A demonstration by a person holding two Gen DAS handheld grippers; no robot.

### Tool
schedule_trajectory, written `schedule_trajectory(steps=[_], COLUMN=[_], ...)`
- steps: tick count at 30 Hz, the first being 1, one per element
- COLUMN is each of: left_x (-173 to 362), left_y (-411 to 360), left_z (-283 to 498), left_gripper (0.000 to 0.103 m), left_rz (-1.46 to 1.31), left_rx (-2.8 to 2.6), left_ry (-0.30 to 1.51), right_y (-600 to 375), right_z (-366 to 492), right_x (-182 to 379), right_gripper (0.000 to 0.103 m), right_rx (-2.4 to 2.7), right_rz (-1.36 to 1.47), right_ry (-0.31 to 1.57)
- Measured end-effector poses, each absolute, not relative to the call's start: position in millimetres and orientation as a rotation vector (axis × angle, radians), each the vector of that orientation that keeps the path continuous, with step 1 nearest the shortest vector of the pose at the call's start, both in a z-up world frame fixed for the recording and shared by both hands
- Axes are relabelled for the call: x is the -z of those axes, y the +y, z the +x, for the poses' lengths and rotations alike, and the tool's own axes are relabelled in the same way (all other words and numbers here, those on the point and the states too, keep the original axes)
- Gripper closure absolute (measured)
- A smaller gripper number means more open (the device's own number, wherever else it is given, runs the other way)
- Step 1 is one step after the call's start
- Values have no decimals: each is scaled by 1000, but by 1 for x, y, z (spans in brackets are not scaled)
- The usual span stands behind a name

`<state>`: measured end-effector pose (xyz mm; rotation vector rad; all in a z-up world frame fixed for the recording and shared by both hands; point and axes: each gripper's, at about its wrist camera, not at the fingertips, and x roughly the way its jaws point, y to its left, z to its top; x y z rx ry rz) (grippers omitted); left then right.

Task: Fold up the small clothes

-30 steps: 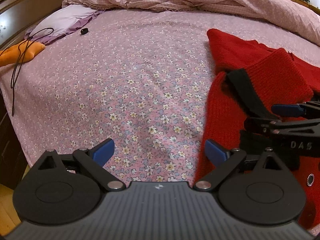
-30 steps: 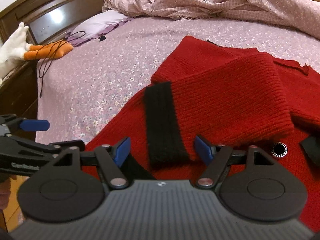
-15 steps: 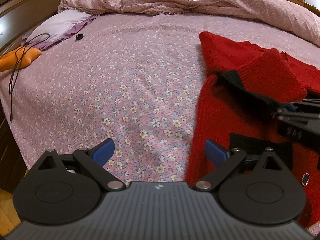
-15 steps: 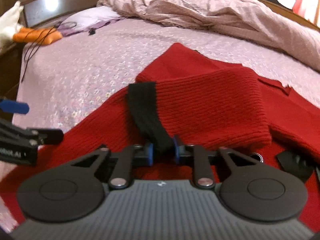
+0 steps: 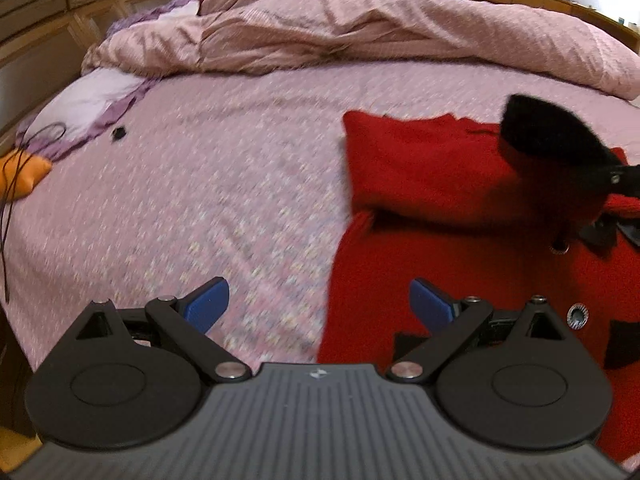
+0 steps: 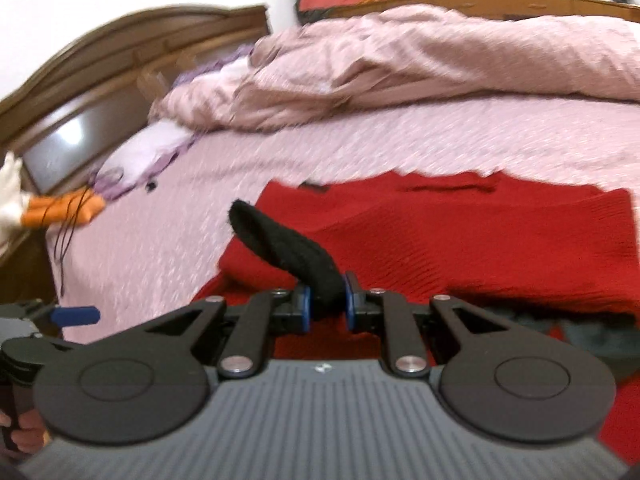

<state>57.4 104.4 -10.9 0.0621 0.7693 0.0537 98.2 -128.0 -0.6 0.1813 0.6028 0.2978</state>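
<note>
Two grippers are working over a red sweater (image 6: 460, 232) lying on the sheet (image 5: 224, 184), near the heaped duvet (image 5: 360, 28). Right gripper (image 6: 325, 306) is pinching the sweater's black cuff (image 6: 288, 248), holding it raised off the sweater. Left gripper (image 5: 318, 306) is hovering at the sweater's edge, fingers (image 5: 206, 304) spread wide and gripping nothing. An orange toy (image 5: 22, 174) is lying well away from the sweater, beside a pillow (image 5: 88, 98).

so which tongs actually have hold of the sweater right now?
The right tongs: shut on the black cuff of the red sweater, lifted off the bed. The left tongs are open, holding nothing.
</note>
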Motion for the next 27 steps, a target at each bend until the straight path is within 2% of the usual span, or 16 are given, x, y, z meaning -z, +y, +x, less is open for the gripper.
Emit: schedule_trajectory(steps=[11,15,17,21,23,25,27], left_x=[9,12,13,16,17,17,18], left_y=[70,61,56,48,44,42,39], left_z=[93,112,120,136,144,150,157], left_gripper=[4,4,4,4,4,4,4], left_rz=[79,84,90,108,118,126,128], left_rx=[28,37,39,49,54,63,70], left_ry=[757,766,770,773,776,776,772], right_y=[-219,-244,-255,-273,-277,-278,-282], right_z=[100,103,105,104,102,100,101], right_x=[15,31,39,48,45,39,33], right_gripper=[83,79,73,75,70,51,38], right_rx=[-64,3,51,68,49,39,32], right_rz=[375,406,410,410,408,387,366], right_ry=[563,578,597,613,608,585,557])
